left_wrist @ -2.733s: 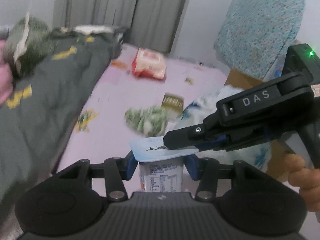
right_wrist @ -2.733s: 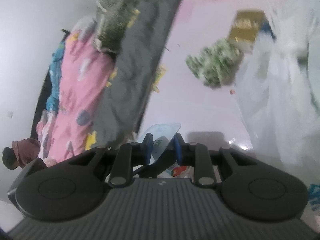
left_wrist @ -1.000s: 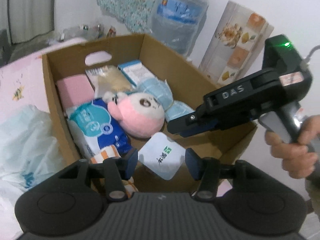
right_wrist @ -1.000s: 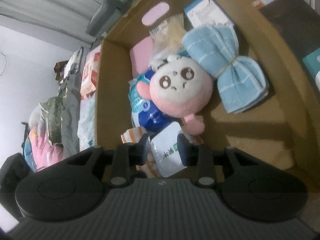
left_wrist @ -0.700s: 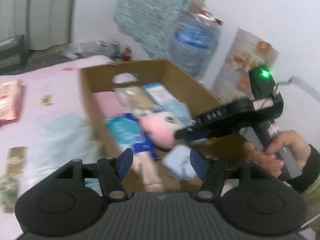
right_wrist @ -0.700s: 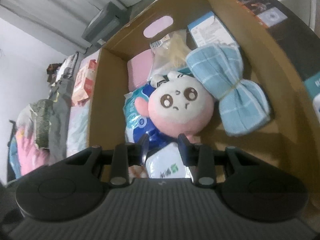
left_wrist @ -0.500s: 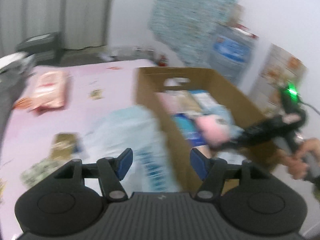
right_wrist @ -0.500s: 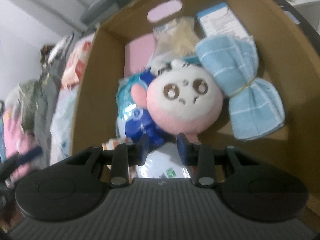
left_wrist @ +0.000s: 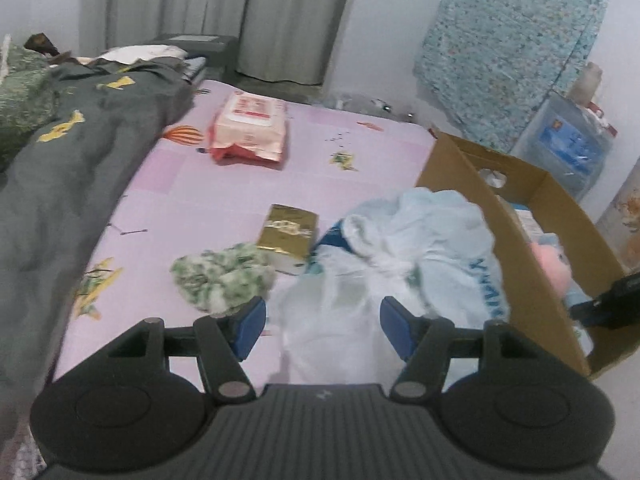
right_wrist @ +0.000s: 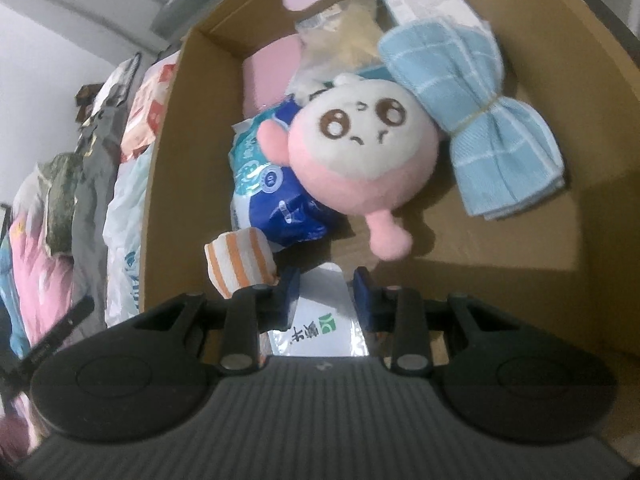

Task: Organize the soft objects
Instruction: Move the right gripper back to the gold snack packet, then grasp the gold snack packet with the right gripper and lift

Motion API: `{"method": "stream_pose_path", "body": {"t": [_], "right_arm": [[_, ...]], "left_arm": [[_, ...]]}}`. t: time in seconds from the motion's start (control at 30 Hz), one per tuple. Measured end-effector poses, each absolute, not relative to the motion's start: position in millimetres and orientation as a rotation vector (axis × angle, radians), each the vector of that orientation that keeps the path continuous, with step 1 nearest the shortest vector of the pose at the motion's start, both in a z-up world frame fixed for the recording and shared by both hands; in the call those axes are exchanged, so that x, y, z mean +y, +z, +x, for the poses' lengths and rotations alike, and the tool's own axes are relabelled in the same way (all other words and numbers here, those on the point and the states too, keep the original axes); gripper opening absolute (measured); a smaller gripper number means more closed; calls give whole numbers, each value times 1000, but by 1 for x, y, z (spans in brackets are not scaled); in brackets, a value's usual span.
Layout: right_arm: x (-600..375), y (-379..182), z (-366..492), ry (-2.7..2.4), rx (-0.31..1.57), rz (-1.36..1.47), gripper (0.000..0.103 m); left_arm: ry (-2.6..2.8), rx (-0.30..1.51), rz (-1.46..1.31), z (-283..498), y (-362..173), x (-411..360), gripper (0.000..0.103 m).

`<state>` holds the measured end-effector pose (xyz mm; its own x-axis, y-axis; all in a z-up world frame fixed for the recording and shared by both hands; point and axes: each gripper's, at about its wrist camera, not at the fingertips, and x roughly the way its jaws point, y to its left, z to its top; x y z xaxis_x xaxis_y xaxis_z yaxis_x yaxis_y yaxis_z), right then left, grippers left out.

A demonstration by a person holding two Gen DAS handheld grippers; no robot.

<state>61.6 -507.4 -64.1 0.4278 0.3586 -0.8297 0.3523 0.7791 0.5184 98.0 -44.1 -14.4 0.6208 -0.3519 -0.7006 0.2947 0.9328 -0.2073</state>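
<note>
Right gripper [right_wrist: 324, 294] was pinched on a white tissue pack [right_wrist: 320, 320] with green print, held low over the near end of the cardboard box [right_wrist: 160, 184]; pads pressed its sides, pack slightly squeezed. Risk here: the wrapper looked slick, so a loose pinch could let it slide out early or land on edge. Just beyond it in the box sat an orange-striped roll [right_wrist: 239, 261], then a blue wipes pack [right_wrist: 272, 196] with a pink plush toy [right_wrist: 356, 152] lying partly over it; a bundled blue cloth [right_wrist: 484, 120] lay to the side, a pink pack [right_wrist: 272, 68] and clear bag [right_wrist: 344, 36] at the far end. Free floor in the box was small; a careless drop might wedge the pack against the striped roll or prop it on the plush. Left gripper [left_wrist: 322, 326] was spread wide and empty, pointed down at the bed [left_wrist: 192, 196]. Nearest it lay a crumpled pale plastic bag [left_wrist: 400, 264], touching the box wall; closing there would likely snag the bag. A green-and-white fluffy cloth [left_wrist: 220, 276] lay just beside, a gold pack [left_wrist: 288, 236] behind it, a pink wipes pack [left_wrist: 250, 128] well beyond. Grey bedding [left_wrist: 60, 184] edged the bed; a low sweep could drag it.
</note>
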Motion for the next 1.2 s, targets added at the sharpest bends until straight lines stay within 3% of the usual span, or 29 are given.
{"method": "stream_pose_path", "body": {"t": [0.27, 0.5, 0.7, 0.9, 1.2], "right_arm": [[-481, 14, 72, 7, 987, 598, 49], [-389, 45, 125, 311, 939, 591, 51], [-305, 20, 207, 440, 1053, 591, 51], [-262, -31, 289, 365, 1204, 554, 49], [-232, -97, 342, 294, 1390, 444, 49]], "left_arm": [[-297, 756, 10, 98, -18, -26, 65], [-311, 728, 4, 119, -19, -26, 63], [-371, 731, -11, 158, -20, -42, 61], [-422, 857, -44, 206, -42, -54, 59], [-407, 1004, -29, 248, -77, -65, 58]]}}
